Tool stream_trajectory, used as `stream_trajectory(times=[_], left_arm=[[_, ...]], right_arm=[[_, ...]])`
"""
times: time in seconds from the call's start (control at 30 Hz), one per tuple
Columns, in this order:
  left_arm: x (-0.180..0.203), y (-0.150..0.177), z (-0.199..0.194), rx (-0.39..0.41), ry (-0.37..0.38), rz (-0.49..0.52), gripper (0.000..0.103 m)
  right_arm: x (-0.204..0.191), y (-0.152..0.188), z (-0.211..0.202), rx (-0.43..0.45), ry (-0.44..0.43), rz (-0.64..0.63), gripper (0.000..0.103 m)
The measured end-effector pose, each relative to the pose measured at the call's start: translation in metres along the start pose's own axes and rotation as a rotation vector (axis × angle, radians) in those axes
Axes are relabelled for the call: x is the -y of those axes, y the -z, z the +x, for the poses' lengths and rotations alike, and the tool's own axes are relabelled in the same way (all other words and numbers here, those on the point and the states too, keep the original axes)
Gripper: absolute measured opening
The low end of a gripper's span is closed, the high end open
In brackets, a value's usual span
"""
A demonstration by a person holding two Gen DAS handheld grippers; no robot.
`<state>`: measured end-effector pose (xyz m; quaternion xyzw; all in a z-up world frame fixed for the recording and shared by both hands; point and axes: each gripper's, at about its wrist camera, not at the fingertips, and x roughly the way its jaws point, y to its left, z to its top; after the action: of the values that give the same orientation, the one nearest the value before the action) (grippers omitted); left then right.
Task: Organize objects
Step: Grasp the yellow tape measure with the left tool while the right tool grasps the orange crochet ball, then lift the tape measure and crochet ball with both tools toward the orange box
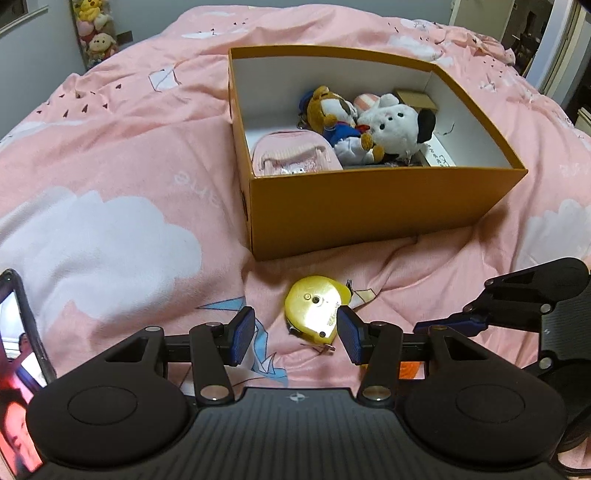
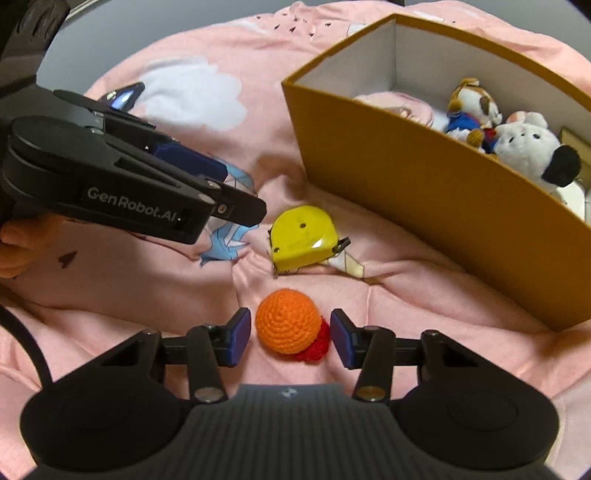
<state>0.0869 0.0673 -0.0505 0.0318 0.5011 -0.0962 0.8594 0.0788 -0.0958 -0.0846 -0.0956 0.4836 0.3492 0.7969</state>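
A yellow tape measure [image 1: 314, 310] [image 2: 301, 236] lies on the pink bedspread in front of the orange box [image 1: 369, 210] [image 2: 424, 177]. My left gripper [image 1: 297, 338] [image 2: 236, 192] is open and hangs over the tape measure, which sits toward its right pad. The right wrist view shows the fingers still short of it. An orange crocheted ball [image 2: 286, 321] with a red tuft lies nearer, between the pads of my right gripper [image 2: 288, 336] [image 1: 443, 326]. That gripper is open too, with a gap at the left pad.
Inside the box are a brown and blue plush [image 1: 332, 114], a white plush with a black ear [image 1: 395, 125] and a pink pouch [image 1: 291, 155]. A phone [image 1: 22, 332] lies on the bed at the left. A hand [image 2: 22, 243] holds the left gripper. Stuffed toys [image 1: 96, 33] stand by the far wall.
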Motion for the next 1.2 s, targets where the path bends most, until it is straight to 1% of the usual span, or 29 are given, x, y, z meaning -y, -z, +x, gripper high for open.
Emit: stream_trajectory(times=[0.13, 0.33, 0.53, 0.7, 0.77, 0.93, 1.03, 1.2], left_arm=[[-0.002, 0.001, 0.003, -0.006, 0.003, -0.002, 0.059], [-0.002, 0.001, 0.006, -0.014, 0.003, 0.008, 0.059], [0.001, 0.0, 0.01, -0.023, 0.02, 0.033, 0.059], [0.003, -0.006, 0.018, -0.036, 0.034, 0.069, 0.059], [0.004, -0.009, 0.022, -0.038, 0.038, 0.081, 0.061], [0.008, -0.012, 0.032, -0.044, 0.055, 0.119, 0.067], [0.01, -0.013, 0.04, -0.05, 0.057, 0.135, 0.07], [0.014, -0.01, 0.057, -0.08, 0.046, 0.141, 0.071]], right_arm=[[0.0, 0.0, 0.008, -0.026, -0.012, 0.004, 0.042], [0.0, 0.0, 0.01, -0.035, -0.015, 0.003, 0.041], [0.0, -0.001, 0.005, -0.022, -0.017, 0.005, 0.04], [0.006, -0.005, -0.007, 0.006, 0.006, 0.023, 0.04], [0.011, -0.006, -0.013, 0.022, 0.032, 0.034, 0.04], [0.033, -0.01, -0.032, 0.082, 0.139, 0.07, 0.04], [0.046, -0.01, -0.034, 0.091, 0.189, 0.093, 0.04], [0.063, -0.005, -0.027, 0.073, 0.208, 0.135, 0.041]])
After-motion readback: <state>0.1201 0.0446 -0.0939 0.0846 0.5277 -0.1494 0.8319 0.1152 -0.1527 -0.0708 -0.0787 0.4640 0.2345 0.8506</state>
